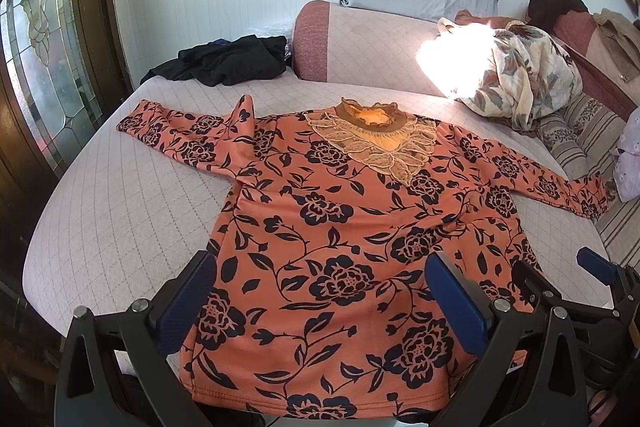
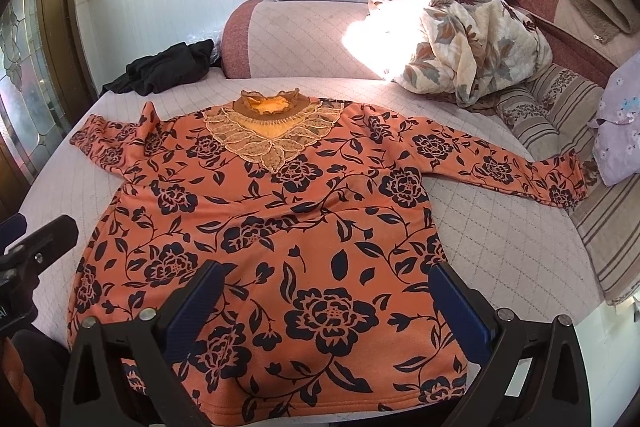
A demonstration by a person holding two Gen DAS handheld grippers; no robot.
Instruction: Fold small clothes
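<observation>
Left gripper [image 1: 320, 295]: fingers spread wide, holding nothing, poised over the lower hem of the orange floral top [image 1: 360, 247]. Right gripper [image 2: 332, 303]: same, wide apart and empty, over the hem nearer the right side; contact with the fabric can't be judged. Top lies flat, front up, mid-bed [image 2: 500, 247], hem at the near edge, collar toward the bolster [image 2: 304, 39], sleeves out sideways. Black clothes [image 1: 228, 59] sit at the far left corner.
</observation>
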